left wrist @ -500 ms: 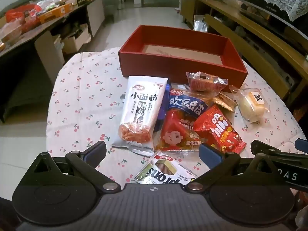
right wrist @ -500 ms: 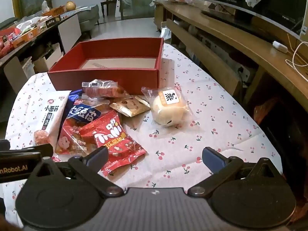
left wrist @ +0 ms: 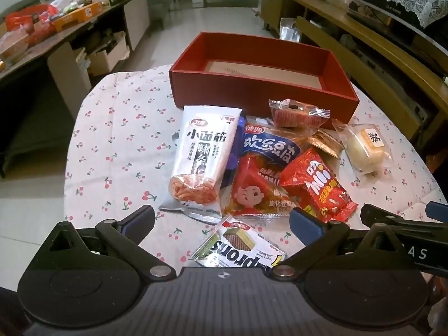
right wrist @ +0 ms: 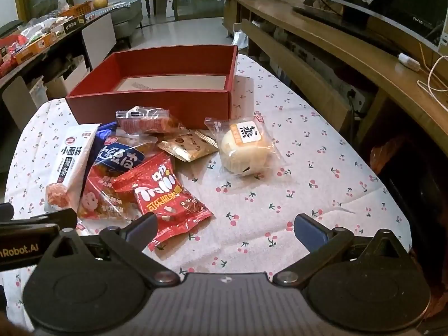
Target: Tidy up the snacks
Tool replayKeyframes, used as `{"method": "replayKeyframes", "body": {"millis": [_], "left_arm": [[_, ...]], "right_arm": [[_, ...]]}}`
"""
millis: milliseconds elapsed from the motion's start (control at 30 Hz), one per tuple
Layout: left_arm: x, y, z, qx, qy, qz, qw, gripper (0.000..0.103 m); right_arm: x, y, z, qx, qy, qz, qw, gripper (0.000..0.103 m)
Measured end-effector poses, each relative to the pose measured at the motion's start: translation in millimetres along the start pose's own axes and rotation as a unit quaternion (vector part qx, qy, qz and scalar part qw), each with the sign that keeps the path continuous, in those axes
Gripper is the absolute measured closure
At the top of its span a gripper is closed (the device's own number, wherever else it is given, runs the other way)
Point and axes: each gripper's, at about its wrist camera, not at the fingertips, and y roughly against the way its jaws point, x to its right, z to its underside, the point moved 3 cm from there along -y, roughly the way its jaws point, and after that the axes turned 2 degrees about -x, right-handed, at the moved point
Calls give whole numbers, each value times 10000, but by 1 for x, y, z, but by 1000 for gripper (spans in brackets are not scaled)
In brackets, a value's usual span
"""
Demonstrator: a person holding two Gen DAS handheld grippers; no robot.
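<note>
An empty red box (left wrist: 260, 89) (right wrist: 156, 106) stands at the far side of the cherry-print table. In front of it lies a pile of snack packets: a white spicy-strip pack (left wrist: 200, 156) (right wrist: 68, 162), a blue-labelled pack (left wrist: 268, 147), an orange pack with a cartoon face (left wrist: 253, 193), a red candy pack (left wrist: 317, 187) (right wrist: 165, 193), a wrapped red cake (left wrist: 296, 113) (right wrist: 148, 120), a gold sachet (right wrist: 187, 145) and a wrapped white bun (left wrist: 365, 147) (right wrist: 246, 151). A wafer packet (left wrist: 238, 247) lies between the fingers of my open left gripper (left wrist: 221, 219). My right gripper (right wrist: 224, 228) is open and empty over bare cloth.
A long wooden TV bench (right wrist: 350, 53) runs along the right. A cluttered side table with boxes (left wrist: 56, 28) stands at the left. The round table's cloth edge (left wrist: 72, 151) drops to a tiled floor.
Both grippers have moved slightly; the views have shifted a little toward the pile. Nothing was picked up.
</note>
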Motion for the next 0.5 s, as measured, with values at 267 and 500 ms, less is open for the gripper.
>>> {"method": "replayKeyframes", "body": {"millis": [267, 500], "left_arm": [[-1, 0, 1, -23, 15, 11, 10000, 0], [-1, -2, 2, -54, 9, 10, 10000, 0]], "right_arm": [[-3, 0, -5, -103, 37, 32, 9999, 0], [-2, -1, -5, -133, 43, 35, 9999, 0]]}}
